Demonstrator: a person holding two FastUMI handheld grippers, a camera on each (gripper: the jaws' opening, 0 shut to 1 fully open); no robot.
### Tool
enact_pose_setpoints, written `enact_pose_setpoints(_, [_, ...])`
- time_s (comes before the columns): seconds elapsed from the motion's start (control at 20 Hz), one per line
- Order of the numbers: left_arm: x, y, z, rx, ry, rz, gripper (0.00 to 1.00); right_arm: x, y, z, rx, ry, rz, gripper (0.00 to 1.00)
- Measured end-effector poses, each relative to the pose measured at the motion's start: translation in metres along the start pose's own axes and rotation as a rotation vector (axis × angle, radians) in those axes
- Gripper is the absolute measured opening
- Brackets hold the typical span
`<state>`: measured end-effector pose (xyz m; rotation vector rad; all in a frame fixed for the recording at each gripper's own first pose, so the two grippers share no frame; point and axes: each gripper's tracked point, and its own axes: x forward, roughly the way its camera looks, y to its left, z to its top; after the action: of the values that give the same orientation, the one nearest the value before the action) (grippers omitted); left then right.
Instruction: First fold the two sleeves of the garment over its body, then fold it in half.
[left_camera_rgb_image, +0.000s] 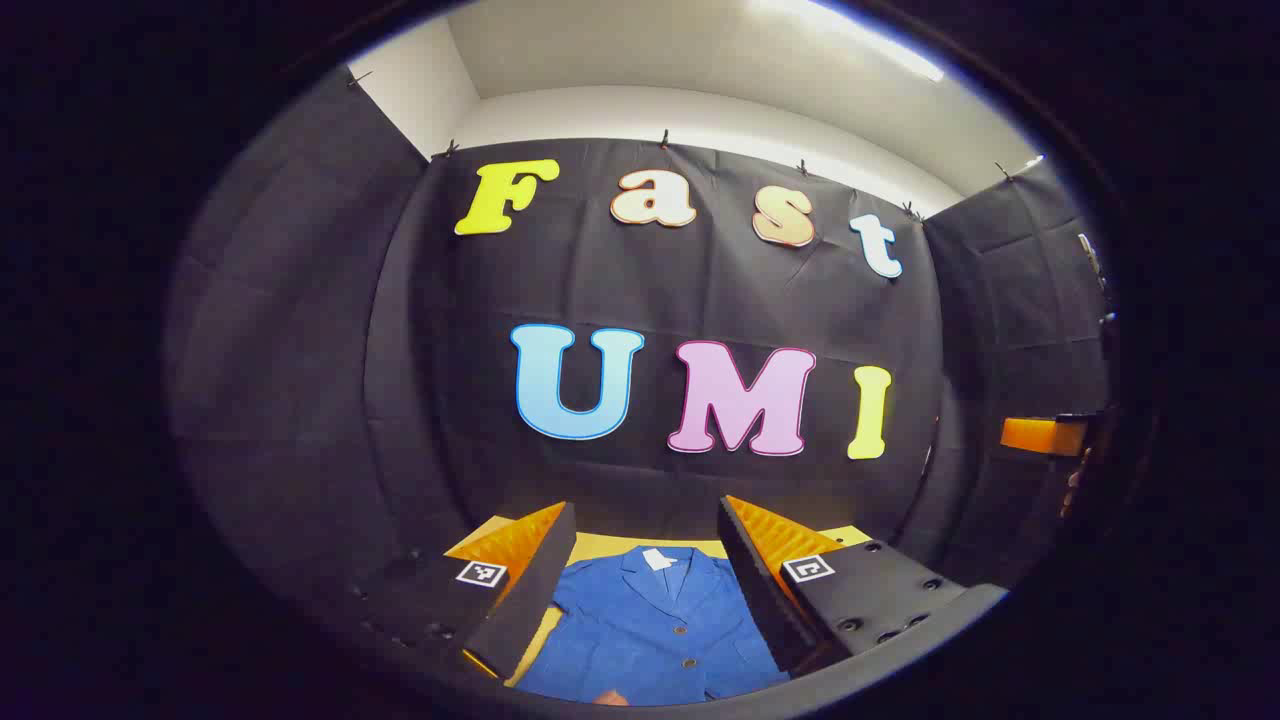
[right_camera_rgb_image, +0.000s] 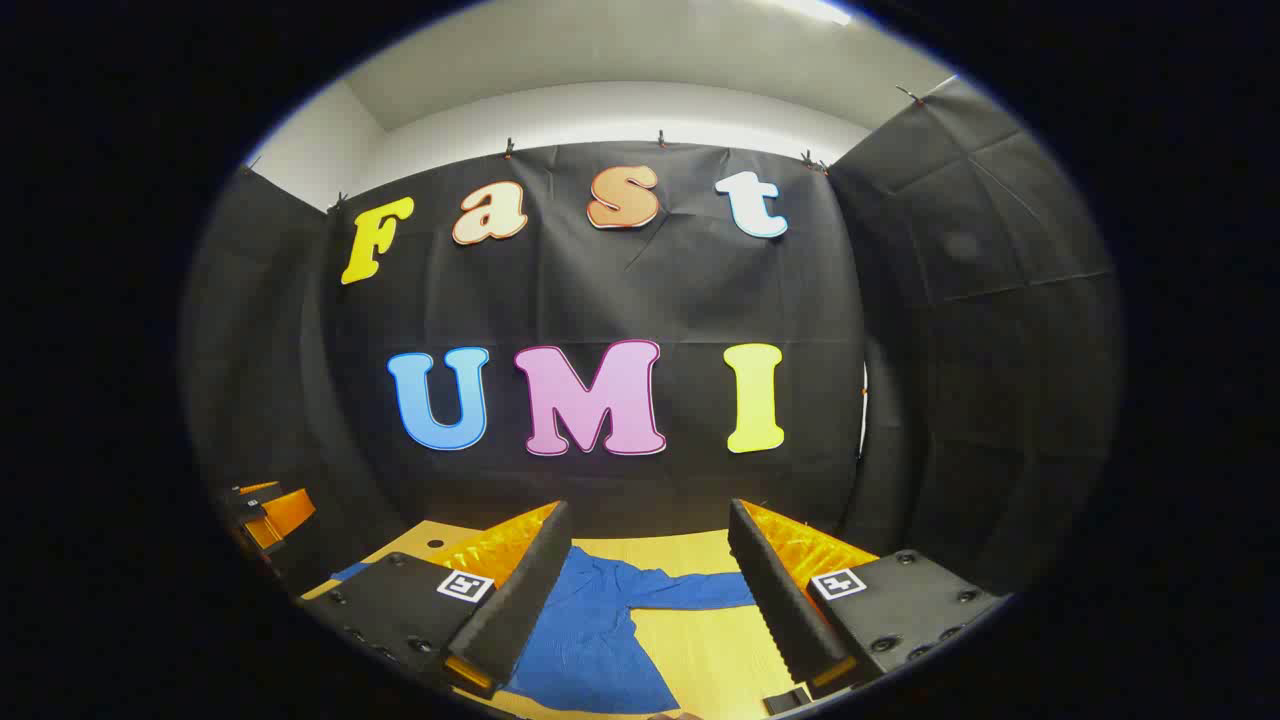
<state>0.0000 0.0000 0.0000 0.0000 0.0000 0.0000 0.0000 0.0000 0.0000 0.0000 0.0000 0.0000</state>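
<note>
A blue buttoned jacket (left_camera_rgb_image: 655, 625) lies flat on the wooden table (left_camera_rgb_image: 600, 545), collar toward the booth wall, a white tag at its neck. My left gripper (left_camera_rgb_image: 645, 580) hovers open above its chest, fingers apart on either side of the collar. In the right gripper view the jacket's body (right_camera_rgb_image: 590, 640) and one sleeve (right_camera_rgb_image: 690, 592) stretch out to the right over the table (right_camera_rgb_image: 710, 650). My right gripper (right_camera_rgb_image: 645, 585) is open above that sleeve, nothing between its fingers. The other gripper (right_camera_rgb_image: 265, 515) shows at the left edge of the right gripper view, and at the right edge (left_camera_rgb_image: 1045, 437) of the left gripper view.
Black cloth walls close the booth on three sides just behind the table's far edge. Bare wood lies beyond the collar and under the outstretched sleeve.
</note>
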Motion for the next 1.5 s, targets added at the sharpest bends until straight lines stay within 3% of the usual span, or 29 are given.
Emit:
enact_pose_setpoints(0.1, [0.001, -0.001, 0.0, 0.006, -0.001, -0.015, 0.8, 0.001, -0.001, -0.005, -0.007, 0.011, -0.01, 0.92])
enact_pose_setpoints(0.65, [0.011, 0.008, 0.011, 0.075, -0.02, -0.008, 0.85, 0.001, -0.001, -0.008, -0.076, 0.001, -0.041, 0.92])
enact_pose_setpoints(0.75, [0.011, 0.009, 0.01, 0.084, -0.02, -0.001, 0.8, 0.0, 0.001, -0.009, -0.088, -0.001, -0.042, 0.92])
enact_pose_setpoints(1.25, [0.013, 0.029, -0.005, 0.077, 0.054, 0.053, 0.85, 0.005, 0.016, -0.004, -0.111, -0.015, -0.019, 0.92])
enact_pose_setpoints(1.35, [0.014, 0.028, -0.008, 0.07, 0.063, 0.049, 0.82, 0.008, 0.017, -0.005, -0.115, -0.01, -0.019, 0.92])
enact_pose_setpoints(1.5, [0.014, 0.028, -0.012, 0.059, 0.071, 0.039, 0.82, 0.011, 0.01, -0.002, -0.137, -0.015, -0.052, 0.92])
